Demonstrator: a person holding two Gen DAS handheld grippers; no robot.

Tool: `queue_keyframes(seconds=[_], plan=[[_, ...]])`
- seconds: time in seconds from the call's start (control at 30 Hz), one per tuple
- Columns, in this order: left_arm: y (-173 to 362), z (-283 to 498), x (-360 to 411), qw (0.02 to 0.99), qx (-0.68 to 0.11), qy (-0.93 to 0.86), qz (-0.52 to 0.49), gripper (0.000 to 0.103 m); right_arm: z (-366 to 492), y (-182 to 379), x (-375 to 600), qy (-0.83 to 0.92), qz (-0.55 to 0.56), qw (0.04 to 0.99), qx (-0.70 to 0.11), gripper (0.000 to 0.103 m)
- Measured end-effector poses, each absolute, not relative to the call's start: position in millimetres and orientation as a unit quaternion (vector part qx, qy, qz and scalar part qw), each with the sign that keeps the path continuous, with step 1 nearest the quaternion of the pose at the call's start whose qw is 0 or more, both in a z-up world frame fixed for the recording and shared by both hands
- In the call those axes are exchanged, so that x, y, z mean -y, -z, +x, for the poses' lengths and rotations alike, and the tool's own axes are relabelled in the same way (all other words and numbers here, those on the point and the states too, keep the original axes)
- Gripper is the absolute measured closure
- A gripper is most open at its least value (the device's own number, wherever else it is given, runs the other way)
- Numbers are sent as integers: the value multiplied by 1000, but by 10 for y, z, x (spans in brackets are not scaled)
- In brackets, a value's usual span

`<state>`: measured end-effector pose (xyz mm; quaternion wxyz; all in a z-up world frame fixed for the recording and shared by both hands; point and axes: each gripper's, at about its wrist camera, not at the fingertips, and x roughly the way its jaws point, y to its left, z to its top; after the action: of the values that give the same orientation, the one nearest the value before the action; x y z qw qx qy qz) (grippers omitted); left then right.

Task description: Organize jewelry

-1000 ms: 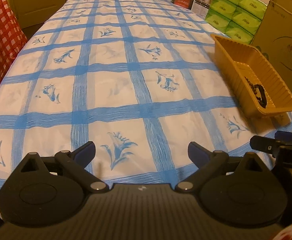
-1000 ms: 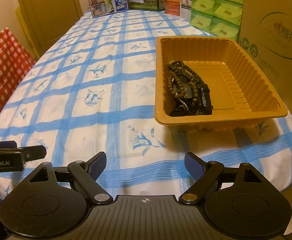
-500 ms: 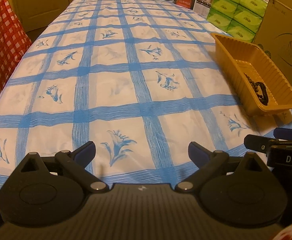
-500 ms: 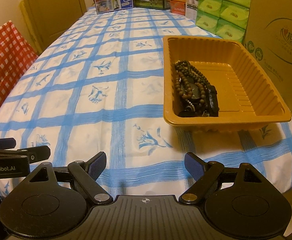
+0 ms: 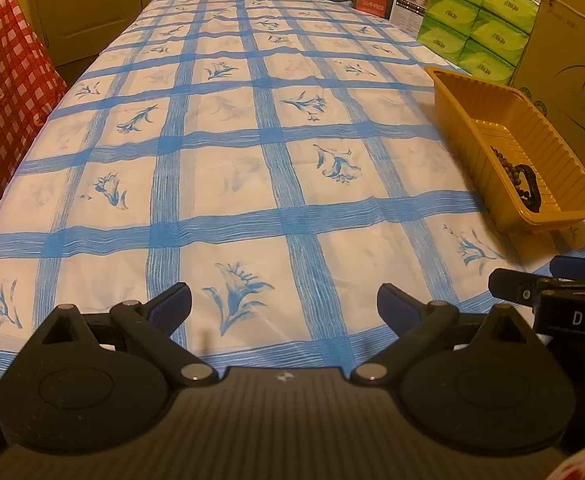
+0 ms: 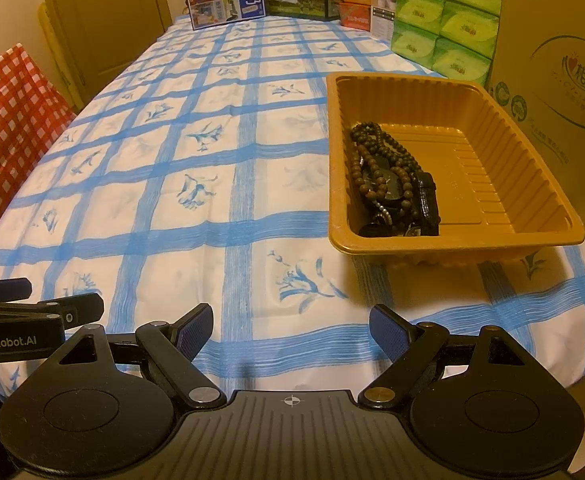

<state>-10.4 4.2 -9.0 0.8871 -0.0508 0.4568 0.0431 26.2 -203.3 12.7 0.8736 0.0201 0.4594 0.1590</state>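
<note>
Your left gripper and right gripper: both jaws wide, empty, short of tray. Beaded jewelry heaped inside tray, left side. No loose pieces visible on tablecloth around tray; gathering apparently done.

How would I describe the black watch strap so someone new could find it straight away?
Start at the gold plastic tray on the blue-checked tablecloth, beside the big cardboard box. The jewelry is piled along its left side. The black watch strap is the one flat, smooth band among round wooden bead strands.
</note>
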Motion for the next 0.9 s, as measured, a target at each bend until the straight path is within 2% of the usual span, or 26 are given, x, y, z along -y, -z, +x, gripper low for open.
queue_keyframes(seconds=[0.9], plan=[[66, -83, 0, 887, -457, -40, -50, 4, 276, -142, 2045, -159, 22, 876, -456, 18]])
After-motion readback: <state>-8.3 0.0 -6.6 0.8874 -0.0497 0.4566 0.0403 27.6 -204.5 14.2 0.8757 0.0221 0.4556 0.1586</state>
